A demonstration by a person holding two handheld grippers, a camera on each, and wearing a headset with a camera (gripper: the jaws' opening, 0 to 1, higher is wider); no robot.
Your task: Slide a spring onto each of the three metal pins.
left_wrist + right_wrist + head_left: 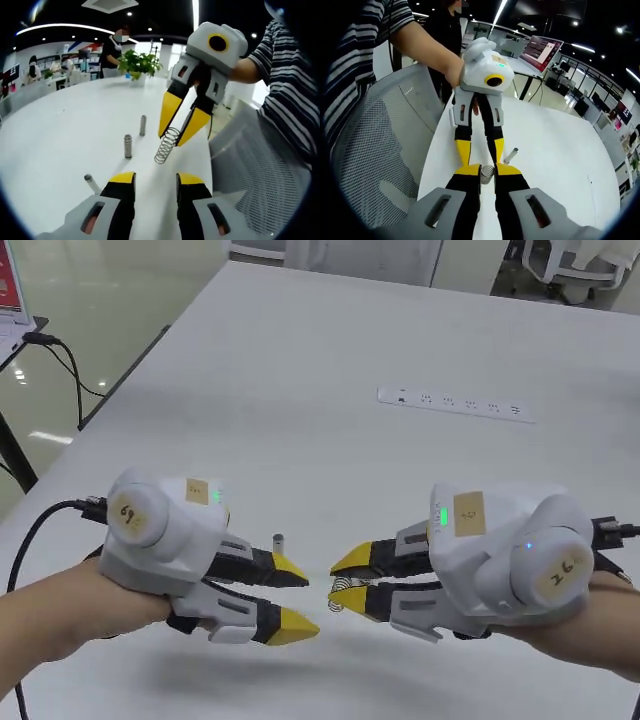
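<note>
My right gripper (344, 583) is shut on a coil spring (345, 593), which hangs just above the white table (330, 360). In its own view the spring (487, 175) sits pinched between the yellow tips. My left gripper (300, 600) faces it tip to tip, open and holding nothing. From the left gripper view, the right gripper (172, 137) holds the spring (167, 145) slanting down. A bare metal pin (90, 181) stands near my left jaw. Two more pins (128, 146) (143, 125) farther off carry springs. One pin (278, 540) shows between the grippers.
A white power strip (455, 405) lies farther back on the table. A grey mesh chair (380, 150) stands by the near table edge. A black cable (60, 360) runs off the left side. A potted plant (137, 62) stands at the far end.
</note>
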